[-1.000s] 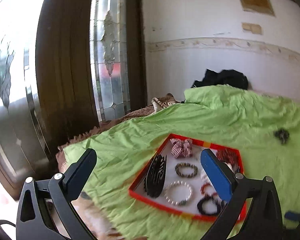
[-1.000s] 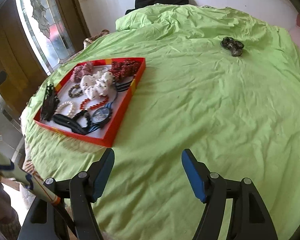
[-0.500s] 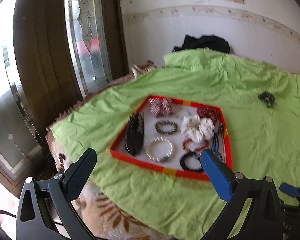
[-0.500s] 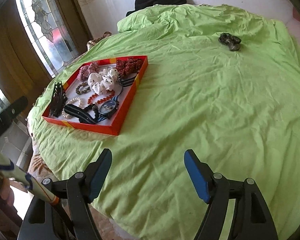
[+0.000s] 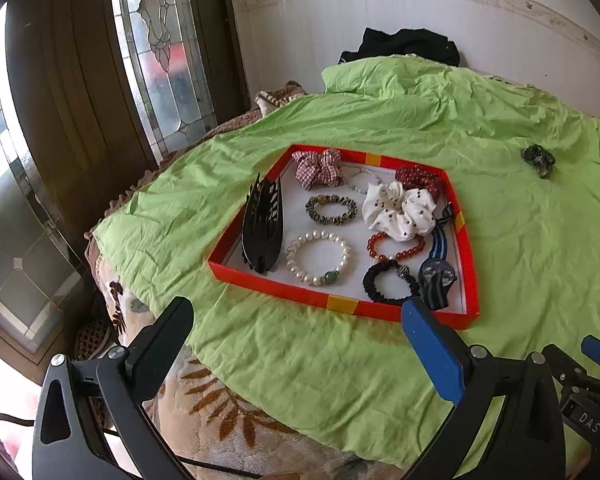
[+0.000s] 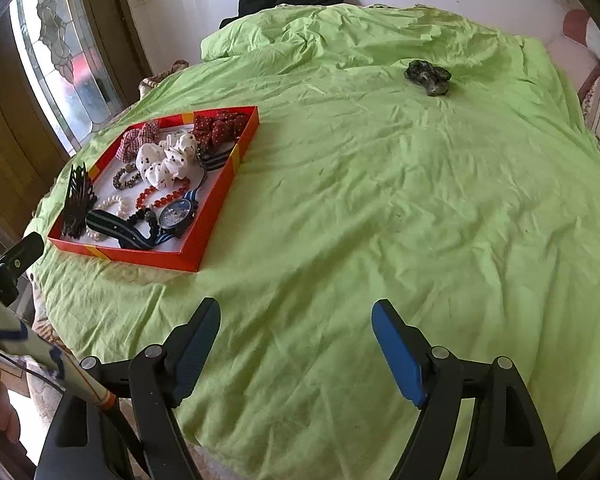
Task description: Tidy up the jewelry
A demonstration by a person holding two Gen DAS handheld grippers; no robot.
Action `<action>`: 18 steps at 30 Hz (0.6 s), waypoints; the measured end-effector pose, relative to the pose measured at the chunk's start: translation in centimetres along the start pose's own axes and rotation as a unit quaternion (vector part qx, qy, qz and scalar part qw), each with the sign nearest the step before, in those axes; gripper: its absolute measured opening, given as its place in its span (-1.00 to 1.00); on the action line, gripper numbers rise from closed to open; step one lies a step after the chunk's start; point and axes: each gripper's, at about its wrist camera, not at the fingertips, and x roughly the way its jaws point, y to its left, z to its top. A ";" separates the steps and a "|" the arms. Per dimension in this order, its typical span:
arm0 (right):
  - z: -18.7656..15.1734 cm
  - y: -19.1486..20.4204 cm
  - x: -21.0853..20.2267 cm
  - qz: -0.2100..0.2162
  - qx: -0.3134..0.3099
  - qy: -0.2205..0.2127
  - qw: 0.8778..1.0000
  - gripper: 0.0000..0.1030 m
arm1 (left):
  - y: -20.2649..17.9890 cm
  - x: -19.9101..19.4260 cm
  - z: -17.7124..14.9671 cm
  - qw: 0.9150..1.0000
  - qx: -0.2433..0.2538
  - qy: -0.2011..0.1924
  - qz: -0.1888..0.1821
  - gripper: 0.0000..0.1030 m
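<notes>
Dark scrunchie (image 6: 428, 75) seen alone on green bedspread (image 6: 380, 200), well apart from red tray (image 6: 224, 176), far ahead and slightly right of right gripper (image 6: 296, 332). Right gripper judged nearer. Both grippers spread wide, nothing held; left gripper (image 5: 296, 332) faced toward tray.
</notes>
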 end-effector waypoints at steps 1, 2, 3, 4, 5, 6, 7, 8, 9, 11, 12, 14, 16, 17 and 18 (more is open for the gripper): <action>0.0 0.2 0.0 -0.002 -0.004 0.000 1.000 0.60 | 0.1 0.3 -0.1 1.000 -0.001 0.003 -0.003 1.00; 0.0 0.5 0.1 -0.005 -0.008 0.000 1.000 0.60 | 0.1 0.4 -0.2 1.000 -0.002 0.005 -0.004 1.00; 0.0 0.7 0.1 -0.008 -0.012 0.000 1.000 0.61 | 0.2 0.6 -0.3 1.000 -0.003 0.006 -0.006 1.00; 0.0 0.8 0.1 -0.010 -0.014 0.000 1.000 0.61 | 0.4 0.8 -0.3 1.000 -0.004 0.008 -0.008 1.00; 0.1 0.9 0.1 -0.014 -0.017 0.001 1.000 0.61 | 0.4 1.0 -0.4 1.000 -0.005 0.009 -0.008 1.00; 0.2 1.0 0.1 -0.017 -0.019 0.001 1.000 0.61 | 0.6 1.1 -0.4 1.000 -0.007 0.009 -0.009 1.00; 0.4 1.1 0.2 -0.021 -0.022 0.002 1.000 0.61 | 0.7 1.3 -0.5 1.000 -0.009 0.010 -0.010 1.00; 0.7 1.3 0.2 -0.025 -0.024 0.002 0.999 0.62 | 0.8 1.5 -0.5 1.000 -0.012 0.012 -0.011 1.00; 1.0 1.4 0.3 -0.029 -0.028 0.003 0.999 0.62 | 0.9 1.7 -0.6 1.000 -0.014 0.014 -0.013 1.00; 1.6 1.9 0.4 -0.037 -0.035 0.005 0.999 0.62 | 1.2 2.2 -0.7 1.000 -0.018 0.018 -0.016 1.00; 1.8 2.1 0.5 -0.039 -0.037 0.007 0.999 0.62 | 1.3 2.4 -0.8 0.999 -0.019 0.020 -0.017 1.00; 2.4 2.7 0.8 -0.040 -0.040 0.012 0.998 0.62 | 1.7 2.8 -0.9 0.999 -0.021 0.024 -0.019 1.00; 2.9 3.3 1.0 -0.042 -0.043 0.014 0.998 0.62 | 2.0 3.2 -1.0 0.999 -0.024 0.028 -0.021 1.00; 3.0 3.7 1.1 -0.046 -0.045 0.012 0.998 0.62 | 2.2 3.3 -1.0 0.999 -0.026 0.029 -0.023 1.00; 3.1 4.0 1.1 -0.049 -0.047 0.011 0.998 0.62 | 2.4 3.4 -1.1 0.999 -0.027 0.030 -0.024 1.00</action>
